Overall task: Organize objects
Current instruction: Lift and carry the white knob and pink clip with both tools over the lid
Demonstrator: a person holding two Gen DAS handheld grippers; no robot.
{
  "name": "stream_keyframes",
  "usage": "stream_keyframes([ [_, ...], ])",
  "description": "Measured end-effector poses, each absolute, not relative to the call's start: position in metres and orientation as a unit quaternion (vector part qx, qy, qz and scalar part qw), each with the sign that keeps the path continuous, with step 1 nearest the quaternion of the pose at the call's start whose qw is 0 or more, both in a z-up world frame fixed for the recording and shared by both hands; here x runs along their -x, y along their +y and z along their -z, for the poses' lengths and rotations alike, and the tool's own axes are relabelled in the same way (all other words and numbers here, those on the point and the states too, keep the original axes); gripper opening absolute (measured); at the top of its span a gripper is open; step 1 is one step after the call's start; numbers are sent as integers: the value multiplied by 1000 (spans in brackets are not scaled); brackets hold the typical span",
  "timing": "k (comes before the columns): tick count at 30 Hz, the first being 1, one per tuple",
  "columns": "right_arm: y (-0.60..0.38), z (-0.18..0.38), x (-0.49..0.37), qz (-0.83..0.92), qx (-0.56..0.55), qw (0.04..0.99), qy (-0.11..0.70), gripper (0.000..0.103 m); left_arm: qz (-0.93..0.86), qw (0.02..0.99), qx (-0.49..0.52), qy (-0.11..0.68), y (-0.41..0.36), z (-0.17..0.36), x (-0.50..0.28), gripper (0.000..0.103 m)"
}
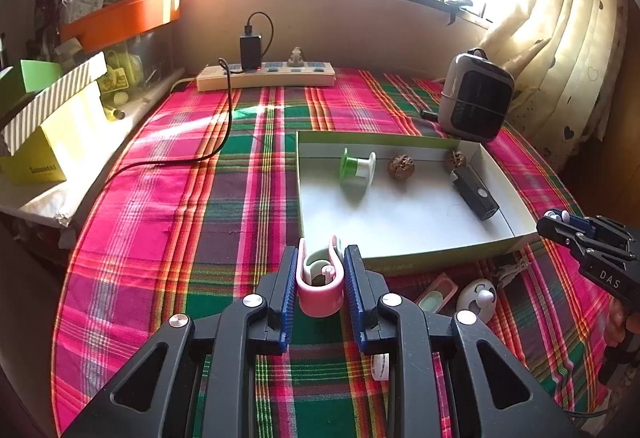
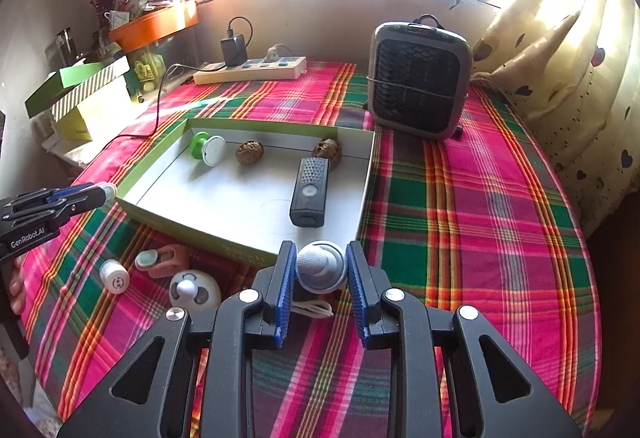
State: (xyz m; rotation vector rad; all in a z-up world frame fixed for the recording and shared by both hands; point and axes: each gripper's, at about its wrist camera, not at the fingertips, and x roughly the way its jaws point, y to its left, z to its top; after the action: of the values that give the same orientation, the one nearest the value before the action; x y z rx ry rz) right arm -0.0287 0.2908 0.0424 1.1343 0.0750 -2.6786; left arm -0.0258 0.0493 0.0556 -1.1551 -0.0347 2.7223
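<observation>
My left gripper is shut on a pink clip with a mint inner part, held just above the plaid cloth, near the front left corner of the shallow green-and-white box. My right gripper is shut on a round grey-and-white gadget, at the box's near wall. Inside the box lie a green-and-white spool, two walnuts and a black device. On the cloth in front of the box sit a white cap, a pink-and-mint item, a white round toy and a white cable.
A grey heater stands behind the box on the right. A power strip with a black charger and its cable lies at the back. Stacked boxes and an orange tray crowd the left ledge. A curtain hangs at the right.
</observation>
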Motion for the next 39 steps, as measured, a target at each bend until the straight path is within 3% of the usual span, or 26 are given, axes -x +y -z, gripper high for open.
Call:
stream_keyframes([
  [39, 242, -23, 112, 900, -414, 138, 17, 27, -903, 119, 412, 3, 88, -30, 109, 21],
])
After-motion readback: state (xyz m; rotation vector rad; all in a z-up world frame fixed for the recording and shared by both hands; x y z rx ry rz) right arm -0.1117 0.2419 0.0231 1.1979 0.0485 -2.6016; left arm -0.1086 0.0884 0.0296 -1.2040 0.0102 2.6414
